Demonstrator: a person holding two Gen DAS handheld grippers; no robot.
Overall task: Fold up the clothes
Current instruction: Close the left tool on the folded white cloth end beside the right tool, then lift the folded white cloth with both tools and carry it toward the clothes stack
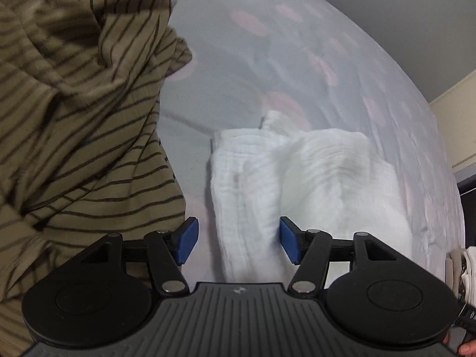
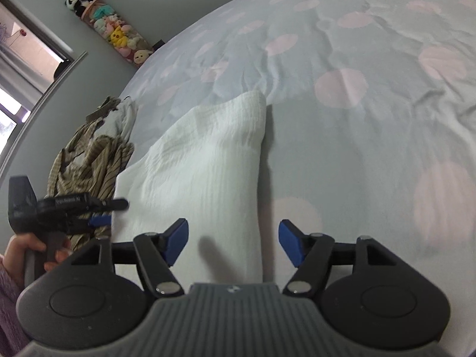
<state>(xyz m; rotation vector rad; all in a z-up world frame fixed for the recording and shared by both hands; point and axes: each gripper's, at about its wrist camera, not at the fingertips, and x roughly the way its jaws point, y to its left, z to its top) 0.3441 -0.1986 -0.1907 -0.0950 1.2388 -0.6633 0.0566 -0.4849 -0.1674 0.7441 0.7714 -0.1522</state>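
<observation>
Grey bedsheet (image 2: 372, 154) dotted with pale pink circles fills the bedroom scene, a hanging column of soft toys (image 2: 116, 34) on the far wall beside a window (image 2: 17, 68).

At far left, the striped olive garment (image 1: 74, 125) lies heaped and unfolded, its folds bunched against a scrap of pale cloth; I judge it is parked there as the next piece to be folded. Seen from my right-hand camera it sits near the bed's left edge, just beside the white piece.

Next across, my left gripper (image 1: 236, 239) hangs angled down over the near end of the white folded garment (image 1: 297, 178). Its blue pads stand well apart with a strip of the white cloth running between them, yet neither pad presses on it, so it has hold of nothing. In the other view that same tool shows at the left edge, gripped by a hand (image 2: 28, 251) below a mauve sleeve (image 2: 9, 303).

Centre frame, the white garment lies flat on the sheet in a long, narrow fold, crinkled in texture, one corner pointing toward the far side of the bed. To my eye it looks finished and simply set down.

Rightmost, my right gripper (image 2: 233, 244) is likewise spread wide and empty, its pads straddling the garment's right edge without touching it, bare sheet beyond.
</observation>
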